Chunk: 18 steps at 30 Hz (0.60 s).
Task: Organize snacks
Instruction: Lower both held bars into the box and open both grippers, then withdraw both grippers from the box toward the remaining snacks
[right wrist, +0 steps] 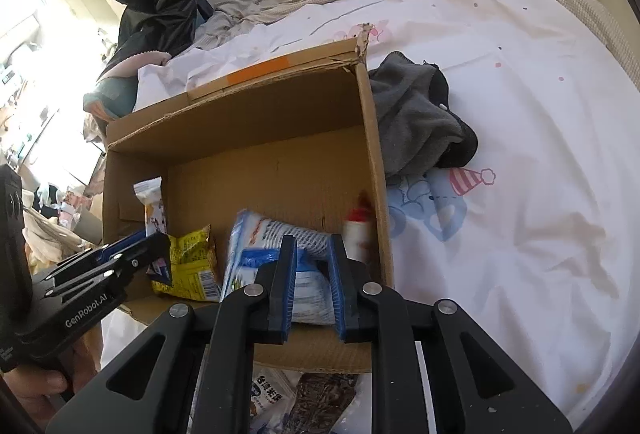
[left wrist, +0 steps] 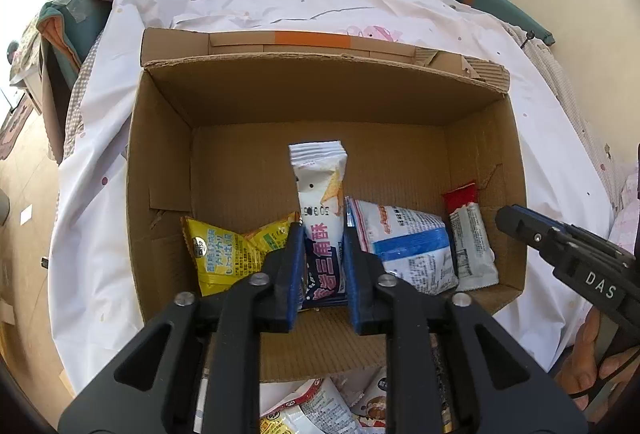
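Four snack packets already sit in the cardboard box [left wrist: 168,138] on the bed. The left tool [left wrist: 322,230] pinches an upright white packet [left wrist: 320,202] at the box's centre; the right tool [right wrist: 312,246] stands slightly spread over the blue-white packet [right wrist: 256,234]. More snacks [left wrist: 320,406] wait outside at 6 o'clock.

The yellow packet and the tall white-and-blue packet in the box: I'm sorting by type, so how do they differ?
The yellow packet is squat and crumpled, slumped against the cardboard box's left wall; the white-and-blue packet is long, narrow and upright. The left tool brackets only the white-and-blue one. Both are sealed printed snack wrappers.
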{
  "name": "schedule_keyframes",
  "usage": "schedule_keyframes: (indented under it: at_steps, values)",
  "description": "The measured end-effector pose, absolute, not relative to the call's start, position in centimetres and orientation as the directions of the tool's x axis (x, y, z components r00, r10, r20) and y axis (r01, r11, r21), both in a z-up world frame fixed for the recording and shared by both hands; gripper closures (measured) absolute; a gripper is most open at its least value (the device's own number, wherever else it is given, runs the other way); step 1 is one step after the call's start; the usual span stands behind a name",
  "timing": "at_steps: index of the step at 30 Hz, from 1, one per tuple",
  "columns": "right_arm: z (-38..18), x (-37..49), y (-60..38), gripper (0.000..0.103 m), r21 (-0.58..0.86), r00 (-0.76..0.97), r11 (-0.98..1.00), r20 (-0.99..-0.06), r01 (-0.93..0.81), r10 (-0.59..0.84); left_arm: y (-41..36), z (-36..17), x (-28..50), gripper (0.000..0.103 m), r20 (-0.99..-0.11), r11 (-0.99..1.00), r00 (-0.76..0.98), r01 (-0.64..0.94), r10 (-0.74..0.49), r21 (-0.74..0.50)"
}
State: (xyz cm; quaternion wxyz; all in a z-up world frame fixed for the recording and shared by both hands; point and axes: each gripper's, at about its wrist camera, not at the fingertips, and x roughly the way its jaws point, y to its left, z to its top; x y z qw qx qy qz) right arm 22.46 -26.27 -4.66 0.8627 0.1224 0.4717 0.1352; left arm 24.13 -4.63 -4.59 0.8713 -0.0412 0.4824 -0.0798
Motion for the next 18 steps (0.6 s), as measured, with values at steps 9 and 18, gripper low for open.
schedule_keyframes:
  at_steps: [9,18]
  values:
    - [-3.5,22.1,-26.3,0.040,0.345,0.553,0.931,-0.756,-0.118,0.350,-4.2,-3.5,23.1,0.031,-0.814,0.987,0.558,0.082,-0.159,-0.137]
    - [-2.1,21.0,-26.4,0.038,0.389,0.571,0.913,-0.725,-0.122,0.385,-2.6,-2.2,22.0,0.031,-0.789,0.987,0.594,0.058,-0.156,-0.151]
